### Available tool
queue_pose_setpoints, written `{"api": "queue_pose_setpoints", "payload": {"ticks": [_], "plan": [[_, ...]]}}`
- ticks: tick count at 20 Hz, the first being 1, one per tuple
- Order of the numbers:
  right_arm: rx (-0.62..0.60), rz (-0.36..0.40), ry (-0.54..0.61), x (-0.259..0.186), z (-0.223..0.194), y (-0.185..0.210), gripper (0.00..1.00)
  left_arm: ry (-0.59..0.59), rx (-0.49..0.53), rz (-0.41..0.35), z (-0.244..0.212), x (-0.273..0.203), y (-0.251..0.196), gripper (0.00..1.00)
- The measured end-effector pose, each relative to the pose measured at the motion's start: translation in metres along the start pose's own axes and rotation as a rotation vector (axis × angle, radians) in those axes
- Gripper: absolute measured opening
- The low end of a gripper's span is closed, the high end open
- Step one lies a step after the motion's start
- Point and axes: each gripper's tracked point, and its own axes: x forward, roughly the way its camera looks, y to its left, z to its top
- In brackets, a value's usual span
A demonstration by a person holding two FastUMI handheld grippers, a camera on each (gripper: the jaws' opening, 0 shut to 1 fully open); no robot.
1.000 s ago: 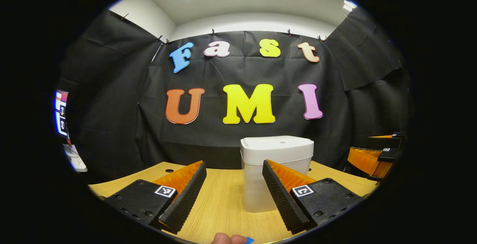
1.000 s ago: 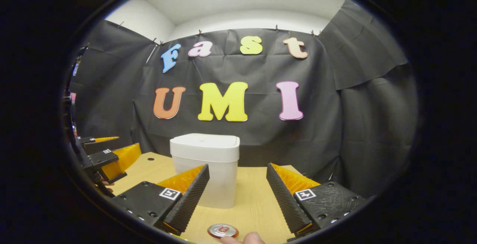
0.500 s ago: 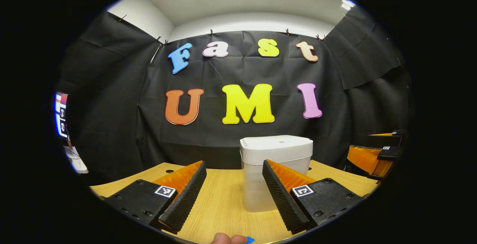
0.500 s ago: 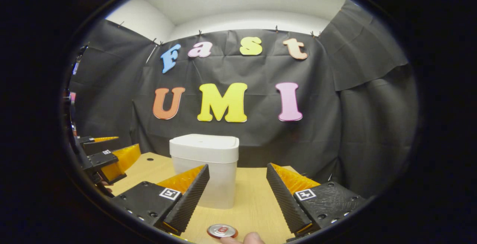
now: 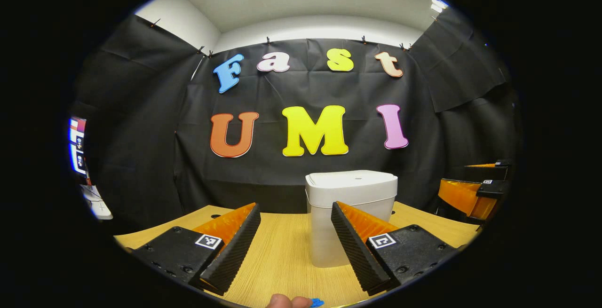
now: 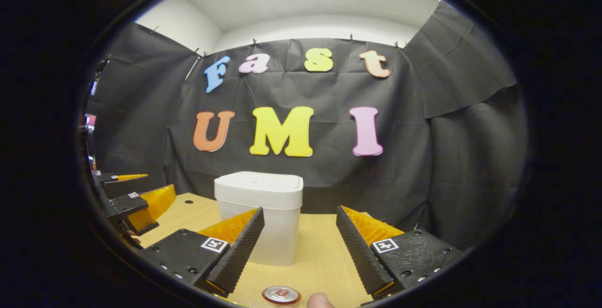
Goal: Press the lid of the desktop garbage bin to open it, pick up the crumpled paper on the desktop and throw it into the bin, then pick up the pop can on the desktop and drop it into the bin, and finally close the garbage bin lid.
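- No brand or writing can be read on the garbage bin or the pop can; the can's red-marked top is too small to make out.
- Left gripper: fingers spread wide, gripping nothing, above the wooden desk.
- The bin, lid down, stands at 1 o'clock from it, partly behind one finger.
- Right gripper: fingers spread, empty.
- The bin sits at 11 o'clock ahead of it; the can stands at 6 o'clock, close below the fingers, beside a fingertip.

Left claw and right claw gape (both level).
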Motion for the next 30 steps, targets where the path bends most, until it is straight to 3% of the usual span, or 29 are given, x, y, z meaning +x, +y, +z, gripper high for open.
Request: {"api": "queue_pose_setpoints", "payload": {"ticks": [8,9,11,14,16,17,18,19,21,22,23,26,30], "plan": [[0.029,0.075,0.031,0.059,0.035,0.038,0.97,0.015,-0.017,0.005,-0.007,-0.002,0.01,0.97],[0.03,0.083,0.03,0.068,0.041,0.044,0.93,0.017,-0.023,0.002,-0.006,-0.003,0.01,0.97],[0.003,0.082,0.038,0.088,0.046,0.051,0.97,0.016,-0.021,0.005,-0.005,-0.004,0.015,0.97],[-0.015,0.084,0.067,0.11,0.044,0.062,0.93,0.008,-0.015,0.014,-0.003,-0.004,0.022,0.97],[0.0,0.094,0.088,0.119,0.041,0.071,0.67,0.01,-0.016,0.018,-0.004,-0.004,0.026,0.97],[0.001,0.097,0.098,0.125,0.04,0.074,0.66,0.013,-0.016,0.021,-0.006,-0.005,0.029,0.97],[0.002,0.064,0.102,0.132,0.04,0.069,0.72,0.016,-0.018,0.025,-0.006,-0.004,0.032,0.97],[0.009,0.055,0.106,0.138,0.041,0.072,0.54,0.019,-0.02,0.026,-0.007,-0.003,0.034,0.97],[0.022,0.029,0.114,0.149,0.039,0.072,0.31,0.019,-0.017,0.03,-0.008,-0.002,0.038,0.97],[0.032,0.015,0.115,0.154,0.038,0.071,0.27,0.019,-0.013,0.032,-0.008,-0.002,0.039,0.97],[0.043,0.019,0.122,0.16,0.037,0.075,0.07,0.022,-0.009,0.032,-0.009,-0.002,0.041,0.97],[0.034,0.012,0.14,0.166,0.03,0.074,0.0,0.025,-0.006,0.032,-0.011,-0.001,0.044,0.98],[0.059,0.026,0.187,0.181,0.013,0.081,0.0,0.031,-0.004,0.028,-0.015,0.002,0.045,0.97]]}}
